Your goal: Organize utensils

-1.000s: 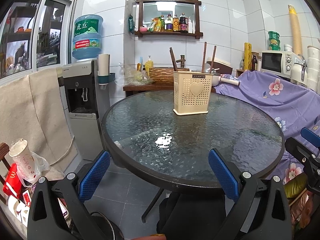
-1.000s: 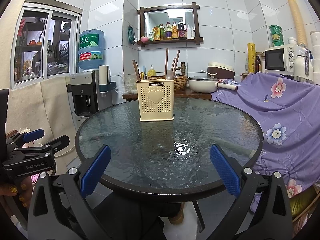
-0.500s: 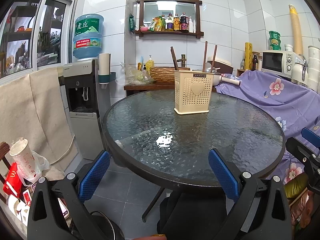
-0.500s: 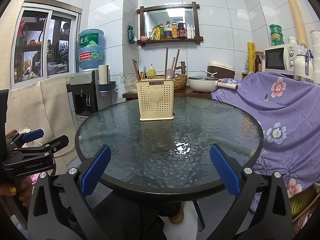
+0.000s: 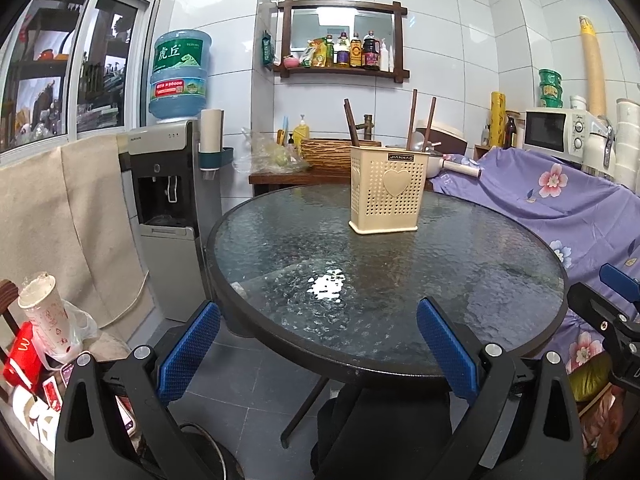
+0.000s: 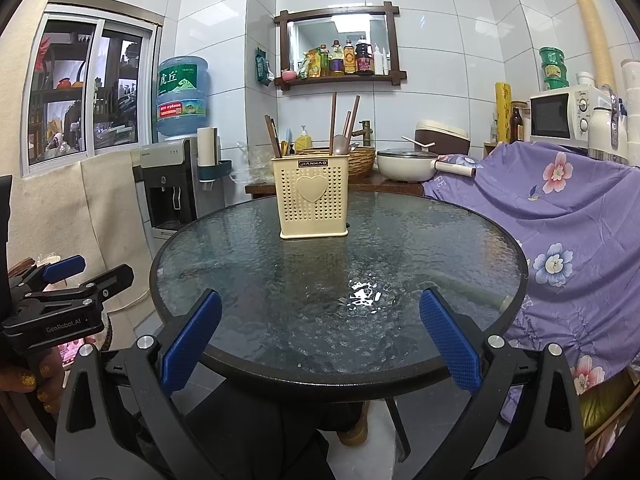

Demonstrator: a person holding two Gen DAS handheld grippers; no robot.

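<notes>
A cream perforated utensil holder (image 5: 384, 190) with a heart on its front stands upright on the far side of the round glass table (image 5: 500, 264); it also shows in the right wrist view (image 6: 313, 196). Brown chopsticks (image 6: 333, 120) and a spoon (image 6: 340, 145) stick out of it. My left gripper (image 5: 318, 350) is open and empty, held off the table's near edge. My right gripper (image 6: 320, 346) is open and empty, also at the near edge. Each gripper shows at the side of the other's view.
A water dispenser (image 5: 168, 200) stands left of the table. A purple flowered cloth (image 6: 568, 216) covers furniture on the right. A side table with a basket and a white pot (image 6: 404, 164) sits behind. A cup and bags (image 5: 40, 320) lie at the left.
Both views have hardly shifted; the left gripper drifted slightly. Both grippers stay open and empty, and the holder has not moved.
</notes>
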